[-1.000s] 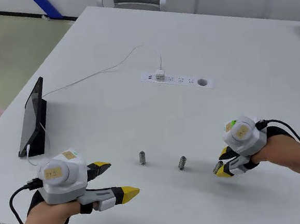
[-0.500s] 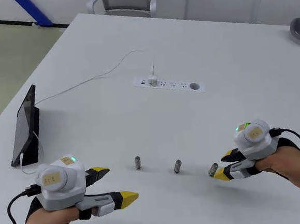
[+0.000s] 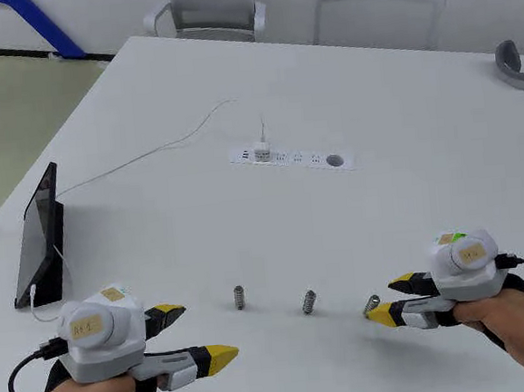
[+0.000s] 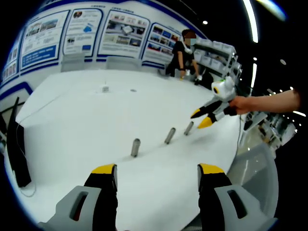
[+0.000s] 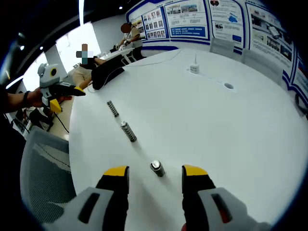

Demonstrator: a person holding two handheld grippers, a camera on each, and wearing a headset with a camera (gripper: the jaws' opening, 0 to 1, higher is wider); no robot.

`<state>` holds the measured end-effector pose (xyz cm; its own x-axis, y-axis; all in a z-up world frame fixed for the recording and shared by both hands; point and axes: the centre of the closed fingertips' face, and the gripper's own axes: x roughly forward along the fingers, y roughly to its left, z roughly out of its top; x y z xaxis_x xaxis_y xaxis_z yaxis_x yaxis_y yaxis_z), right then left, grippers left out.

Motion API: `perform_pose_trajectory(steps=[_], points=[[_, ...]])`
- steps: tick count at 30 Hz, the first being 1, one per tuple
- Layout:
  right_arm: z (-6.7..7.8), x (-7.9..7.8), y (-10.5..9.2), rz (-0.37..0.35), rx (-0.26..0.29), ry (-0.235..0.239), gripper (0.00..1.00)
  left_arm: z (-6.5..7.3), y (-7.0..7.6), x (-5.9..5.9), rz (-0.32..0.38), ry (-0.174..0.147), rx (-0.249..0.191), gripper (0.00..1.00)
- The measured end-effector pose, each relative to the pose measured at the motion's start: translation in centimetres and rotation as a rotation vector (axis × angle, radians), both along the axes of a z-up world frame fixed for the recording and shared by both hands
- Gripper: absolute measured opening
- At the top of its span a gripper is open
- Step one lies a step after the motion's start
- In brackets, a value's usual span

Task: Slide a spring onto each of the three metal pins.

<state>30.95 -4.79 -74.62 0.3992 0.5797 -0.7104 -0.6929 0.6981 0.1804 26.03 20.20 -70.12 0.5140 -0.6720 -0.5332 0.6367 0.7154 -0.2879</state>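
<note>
The right gripper (image 3: pixel 390 298) has its two yellow-tipped jaws spread apart and grips nothing. In the right gripper view the right-hand spring (image 5: pixel 156 168) stands upright in the gap between the tips, just ahead of them, and a round metal top shows above its coils. A sliver of white table shows on either side of it, so neither jaw seems to touch it. In the head view this spring sits just beside the lower jaw tip.

The left gripper (image 3: pixel 194 331) is also spread wide and empty. It hovers low over the near edge of the table (image 3: pixel 400 103), and the left-hand spring (image 3: pixel 239 297) stands near, ahead of its tips and apart from them.

The middle spring (image 3: pixel 309 301) stands between the other two, leaning slightly. The three form a short row across the near part of the table, each apart from its neighbour.

Farther out, a white power strip (image 3: pixel 291 156) is set into the middle of the tabletop with a plug in it. A thin white cable (image 3: pixel 163 147) runs from there toward a dark tablet (image 3: pixel 37 241) propped upright at the left edge. Two chairs (image 3: pixel 206 10) stand beyond the far side of the table.
</note>
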Motion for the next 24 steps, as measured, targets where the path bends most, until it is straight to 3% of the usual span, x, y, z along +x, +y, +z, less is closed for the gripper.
perform_pose_trajectory(steps=[8, 24], points=[[0.6, -1.1, 0.1, -0.073, 0.056, -0.030, 0.55, -0.3, 0.0, 0.5, 0.007, 0.000, 0.009, 0.70], [0.8, -4.2, 1.0, -0.112, 0.096, -0.055, 0.67, -0.5, -0.2, 0.7, 0.010, 0.005, 0.011, 0.72]])
